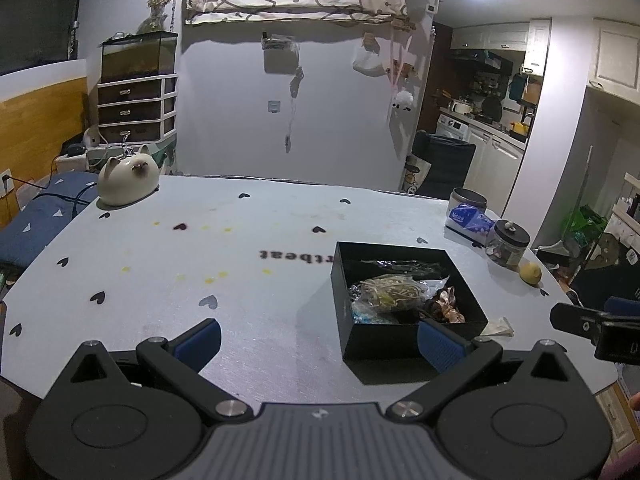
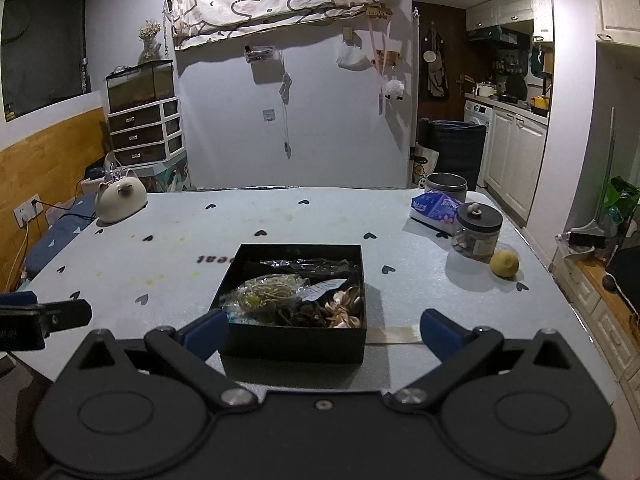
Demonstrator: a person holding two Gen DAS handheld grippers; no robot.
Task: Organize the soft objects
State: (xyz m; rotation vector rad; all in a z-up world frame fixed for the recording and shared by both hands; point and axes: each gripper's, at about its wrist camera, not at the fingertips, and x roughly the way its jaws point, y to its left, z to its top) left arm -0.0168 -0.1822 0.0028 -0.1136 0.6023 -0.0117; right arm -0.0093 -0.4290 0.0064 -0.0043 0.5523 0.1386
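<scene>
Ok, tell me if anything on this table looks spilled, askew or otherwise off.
Yellow and dark stains dot the table cover left of the black box, like dried spills. The box sits slightly turned against the table's edges, its soft contents heaped loosely. A lone lemon-like fruit lies beside the glass jar.

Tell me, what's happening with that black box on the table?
A person is holding two grippers over the table, tidying soft things. The black box already holds a few soft items, like a bag of stringy stuff and some pinkish fabric pieces. Both the left gripper and the right gripper are open and holding nothing. The box sits just ahead of the right gripper's fingers.
</scene>
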